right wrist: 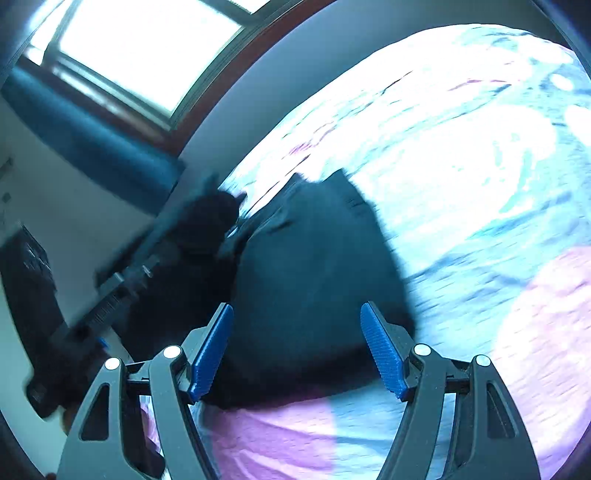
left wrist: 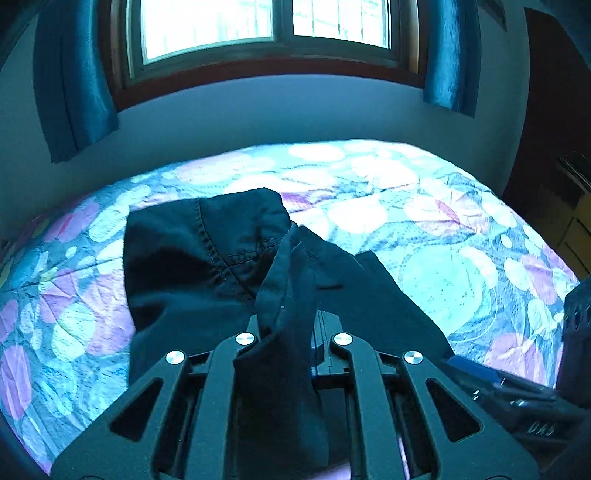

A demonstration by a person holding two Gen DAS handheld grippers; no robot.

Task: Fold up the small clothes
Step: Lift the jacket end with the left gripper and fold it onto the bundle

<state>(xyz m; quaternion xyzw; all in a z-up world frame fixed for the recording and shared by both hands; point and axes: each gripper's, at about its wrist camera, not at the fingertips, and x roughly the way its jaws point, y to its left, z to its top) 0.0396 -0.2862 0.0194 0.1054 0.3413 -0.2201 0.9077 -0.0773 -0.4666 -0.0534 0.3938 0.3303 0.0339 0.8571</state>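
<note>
A small dark garment (left wrist: 207, 258) with stitched seams lies on the patterned bedspread (left wrist: 424, 229). My left gripper (left wrist: 291, 314) is shut on a bunched fold of this cloth, which rises between the fingers and drapes back over the mechanism. In the blurred right wrist view the same dark garment (right wrist: 314, 266) spreads ahead of my right gripper (right wrist: 297, 339), whose blue pads (right wrist: 212, 350) stand wide apart, open, with nothing pinched between them. The left gripper's body (right wrist: 122, 291) shows at the left of that view, holding up part of the cloth.
The bed fills the lower half of both views, with a wall and a window (left wrist: 258, 29) flanked by blue curtains (left wrist: 74, 85) behind it. Dark furniture (left wrist: 554, 110) stands at the right. The right gripper's edge (left wrist: 524, 391) shows at the lower right of the left wrist view.
</note>
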